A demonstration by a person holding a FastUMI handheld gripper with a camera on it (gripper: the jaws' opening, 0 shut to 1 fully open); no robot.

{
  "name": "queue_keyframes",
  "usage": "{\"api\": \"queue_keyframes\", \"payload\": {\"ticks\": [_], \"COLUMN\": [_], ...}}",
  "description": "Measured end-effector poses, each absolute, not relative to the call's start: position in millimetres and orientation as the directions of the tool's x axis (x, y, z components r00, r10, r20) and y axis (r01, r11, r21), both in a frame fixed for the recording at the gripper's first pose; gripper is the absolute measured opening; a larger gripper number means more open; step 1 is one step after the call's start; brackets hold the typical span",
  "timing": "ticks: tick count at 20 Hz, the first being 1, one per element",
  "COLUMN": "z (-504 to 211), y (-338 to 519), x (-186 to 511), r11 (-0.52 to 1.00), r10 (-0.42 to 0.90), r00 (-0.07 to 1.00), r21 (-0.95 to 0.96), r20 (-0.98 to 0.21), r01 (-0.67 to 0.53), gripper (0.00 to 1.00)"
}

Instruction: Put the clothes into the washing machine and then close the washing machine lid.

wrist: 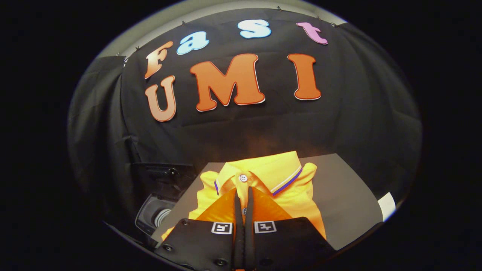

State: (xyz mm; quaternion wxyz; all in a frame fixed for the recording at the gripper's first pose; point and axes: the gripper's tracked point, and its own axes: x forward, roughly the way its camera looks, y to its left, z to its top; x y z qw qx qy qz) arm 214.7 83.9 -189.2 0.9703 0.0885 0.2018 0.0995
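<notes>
A yellow polo shirt (pixel 286 177) with a striped collar and a white button lies on the grey table (pixel 346 199), just ahead of and under my fingers. My gripper (pixel 243 191) has its two black fingers (pixel 237 210) pressed nearly together on the shirt's front placket, just below the collar button, with a thin strip of fabric showing between them. The washing machine (pixel 156 216) stands lower, to the left of the table. Its round drum opening is exposed and its dark lid (pixel 162 175) stands raised behind it.
The table's left edge runs right beside the washing machine. A white sheet (pixel 388 205) sits at the table's far right corner. The booth's black cloth wall hangs close behind the table.
</notes>
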Motion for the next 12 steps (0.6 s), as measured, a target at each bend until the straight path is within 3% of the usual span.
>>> {"api": "queue_keyframes", "payload": {"ticks": [5,12], "z": [-128,-70], "y": [75,97], "x": [204,184], "r11": [0.936,0.886], "r10": [0.251,0.344], "r00": [0.943,0.933], "r21": [0.304,0.367], "r20": [-0.217,-0.108], "r01": [-0.179,-0.284], "gripper": [0.08,0.07]}}
